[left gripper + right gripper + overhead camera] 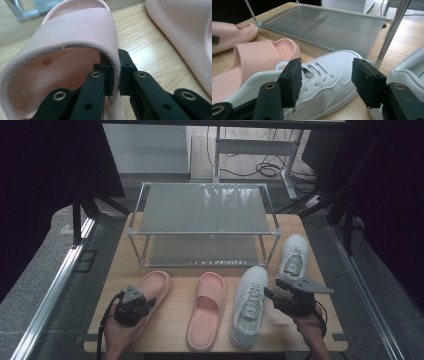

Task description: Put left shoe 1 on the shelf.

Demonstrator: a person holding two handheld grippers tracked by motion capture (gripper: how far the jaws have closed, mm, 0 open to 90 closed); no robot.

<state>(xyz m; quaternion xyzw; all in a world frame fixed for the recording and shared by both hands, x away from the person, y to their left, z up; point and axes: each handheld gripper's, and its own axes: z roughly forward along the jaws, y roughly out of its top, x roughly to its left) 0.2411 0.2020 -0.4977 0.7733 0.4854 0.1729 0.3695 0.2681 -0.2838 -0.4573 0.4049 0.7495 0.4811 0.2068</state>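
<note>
Left gripper view shows our left claw (115,75) pinching the side edge of the strap on a pink slipper (75,45). One pad sits inside the strap and one outside, and they squeeze the soft wall between them. We think the hold is small, right at the rim. If we lift fast, the soft strap may bend and slide out, and the slipper may drop back on the tabletop (150,45). It could also swing and bump the other pink slipper (207,310) just beside it.

This slipper is pale pink and smooth, with a tiny dotted floor inside and a wide band over the top. From the high view, it lies at the left of the tabletop, in front of the metal shoe rack (202,222), toe pointing toward the rack.

Our right claw (325,80) is spread wide and holds nothing. It hovers over a white sneaker (329,75), with a second white sneaker (294,255) near the rack.
</note>
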